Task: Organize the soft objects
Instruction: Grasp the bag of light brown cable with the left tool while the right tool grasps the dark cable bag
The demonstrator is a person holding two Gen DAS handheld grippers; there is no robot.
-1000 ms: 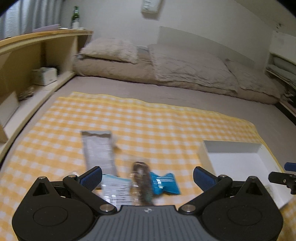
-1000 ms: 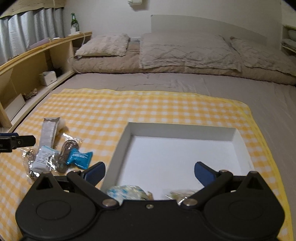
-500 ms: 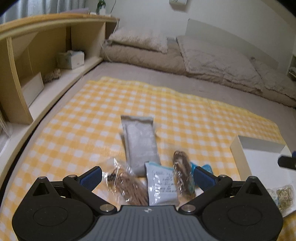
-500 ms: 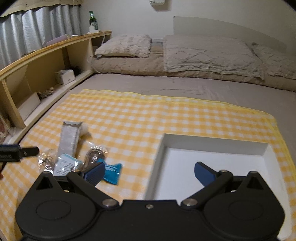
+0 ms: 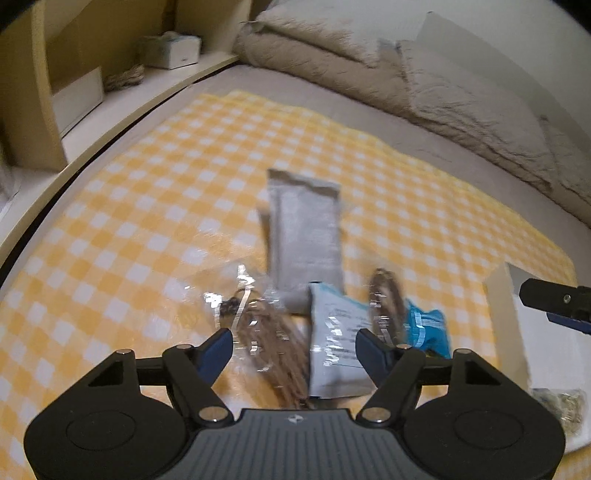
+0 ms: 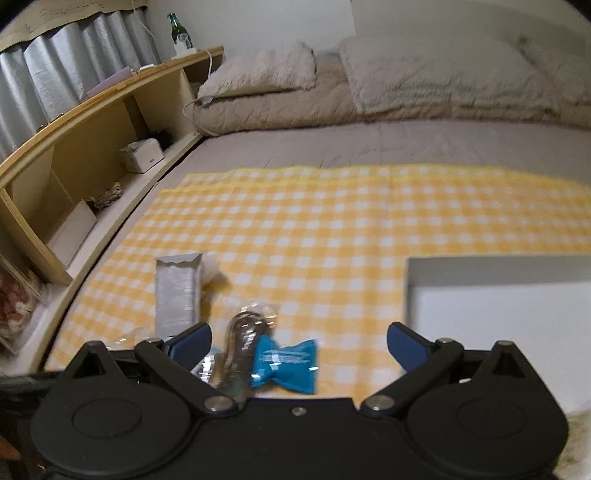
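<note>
The soft packets lie in a loose cluster on the yellow checked cloth [image 5: 155,206] spread over the bed, all of them to the left of the white box [image 6: 498,291] — a sensible staging, I judge, since the box is the likely bin for them and a short sideways carry reaches it. Something pale and crinkled already sits in the box's near corner [image 5: 561,402], too blurred to name.

Taking the grey pouch [image 5: 304,236] as the landmark: it lies flat and lengthwise at the far end of the cluster. Just nearer than it, to the left, is a clear bag of brown strands [image 5: 266,332]; directly nearer, overlapping its end, is a white-and-clear sachet [image 5: 338,350]; nearer and to the right is a clear-wrapped brown item [image 5: 388,306], with a blue packet [image 6: 286,363] touching that on the side toward the box.

The left gripper [image 5: 293,350] points down over the bag of strands and the sachet. Its fingers are closing, both packets lie between them, and the pads do not yet press on either — which of the two it means to take I cannot tell. The right gripper [image 6: 299,343] hangs over the blue packet and the wrapped brown item with its fingers wide apart though beginning to close, touching nothing.

The sachet carries lines of dark print and the blue packet has white lettering, but motion blur leaves both unreadable. A green bottle [image 6: 179,33] on the wooden shelf beyond the cloth has a label too small to make out.
</note>
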